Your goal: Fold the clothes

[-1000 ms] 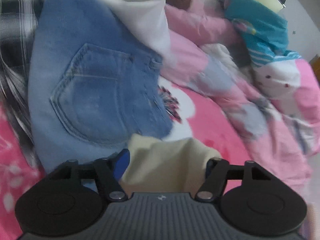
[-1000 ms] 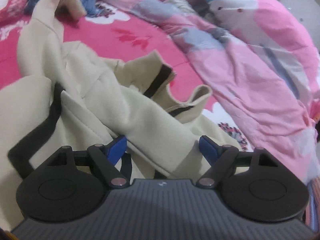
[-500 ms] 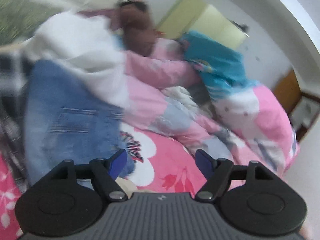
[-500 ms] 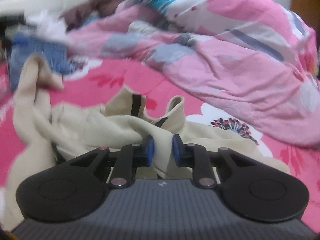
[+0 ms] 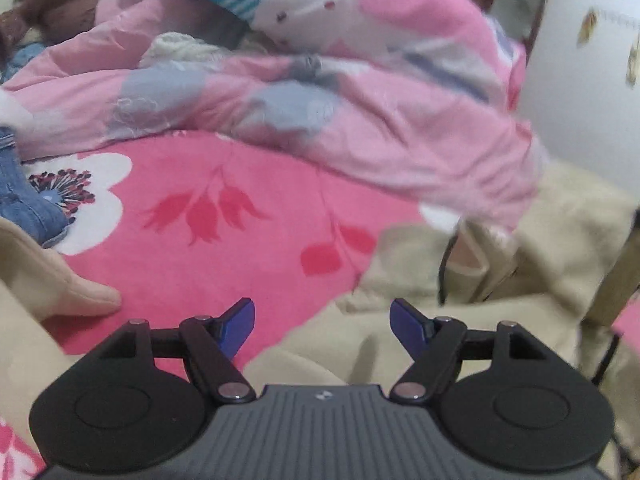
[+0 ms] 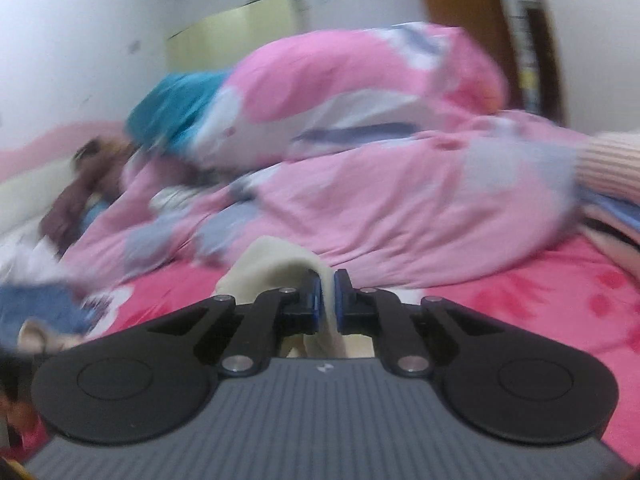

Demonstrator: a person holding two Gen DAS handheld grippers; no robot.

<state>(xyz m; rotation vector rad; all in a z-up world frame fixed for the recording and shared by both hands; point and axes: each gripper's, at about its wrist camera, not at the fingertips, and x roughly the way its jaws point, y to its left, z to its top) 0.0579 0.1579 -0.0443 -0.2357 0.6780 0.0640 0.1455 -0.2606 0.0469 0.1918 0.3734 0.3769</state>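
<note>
Right tongs [image 6: 327, 294] have just closed on a fold of the cream garment [image 6: 276, 264], lifted above the pink bed sheet [image 5: 248, 248]; left tongs [image 5: 322, 322] stand open, empty. We should next pinch the garment's far edge [image 5: 400, 344] and pull it taut before folding.

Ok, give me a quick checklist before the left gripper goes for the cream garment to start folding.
1. Right gripper clamped on cream garment: ok.
2. Left gripper open, nothing between its pads: ok.
3. Cream garment lies under the left gripper: ok.
4. Bare pink sheet to fold on: ok.
5. Garment spread flat: not ok, bunched.
6. Jeans apart from the garment: cannot tell.
</note>
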